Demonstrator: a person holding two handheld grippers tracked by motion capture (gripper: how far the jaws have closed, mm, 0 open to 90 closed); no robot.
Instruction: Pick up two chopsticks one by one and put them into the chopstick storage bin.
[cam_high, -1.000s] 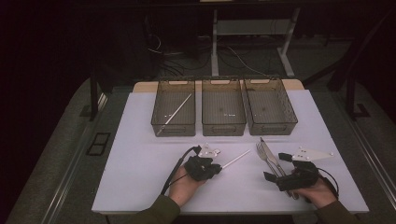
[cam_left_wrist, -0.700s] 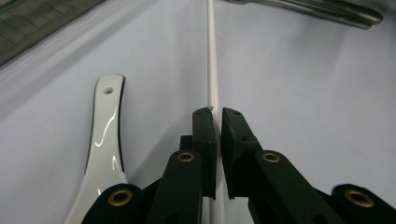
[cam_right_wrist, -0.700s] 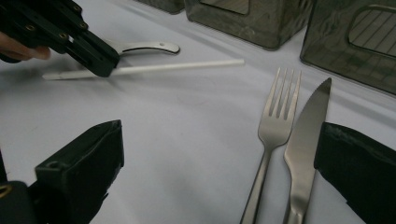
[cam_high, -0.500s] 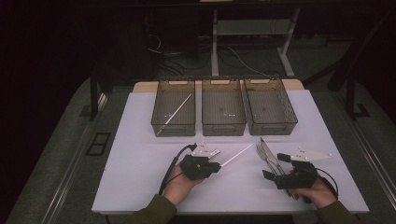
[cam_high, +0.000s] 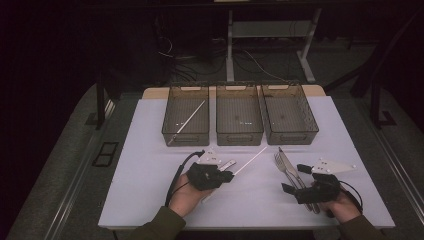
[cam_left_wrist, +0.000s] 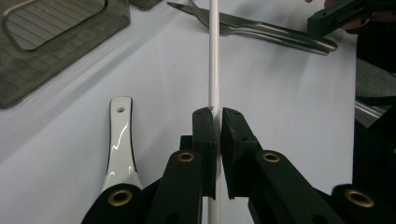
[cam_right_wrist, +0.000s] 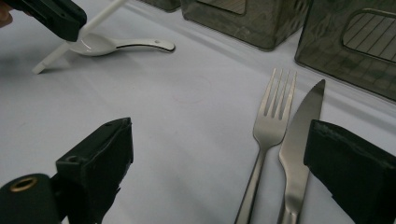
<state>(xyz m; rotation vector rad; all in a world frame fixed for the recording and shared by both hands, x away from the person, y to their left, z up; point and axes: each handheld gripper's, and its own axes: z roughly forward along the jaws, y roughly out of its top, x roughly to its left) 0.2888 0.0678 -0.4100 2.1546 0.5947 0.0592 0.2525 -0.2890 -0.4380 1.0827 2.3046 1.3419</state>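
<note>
My left gripper (cam_high: 227, 176) (cam_left_wrist: 218, 114) is shut on a white chopstick (cam_high: 252, 159) (cam_left_wrist: 214, 70), which sticks out past the jaws toward the bins. The chopstick (cam_right_wrist: 88, 28) is tilted, its back end low by the table. Beside it lies a white spoon (cam_high: 225, 165) (cam_left_wrist: 119, 140) (cam_right_wrist: 107, 45). My right gripper (cam_high: 295, 179) (cam_right_wrist: 219, 140) stands open over a steel fork (cam_high: 285, 167) (cam_right_wrist: 268, 135) and knife (cam_high: 292, 165) (cam_right_wrist: 299, 135). Its jaws have just been closing a little. The fork and knife lie between them, untouched by the pads.
Three dark see-through bins stand in a row at the back: left (cam_high: 185, 142), middle (cam_high: 239, 141), right (cam_high: 292, 140). Another chopstick (cam_high: 186, 121) lies in the left bin. A white mat (cam_high: 150, 190) covers the table, and the floor around it is dark.
My left gripper has risen slightly with the chopstick in it. The right hand has stayed in place over the fork and knife.
</note>
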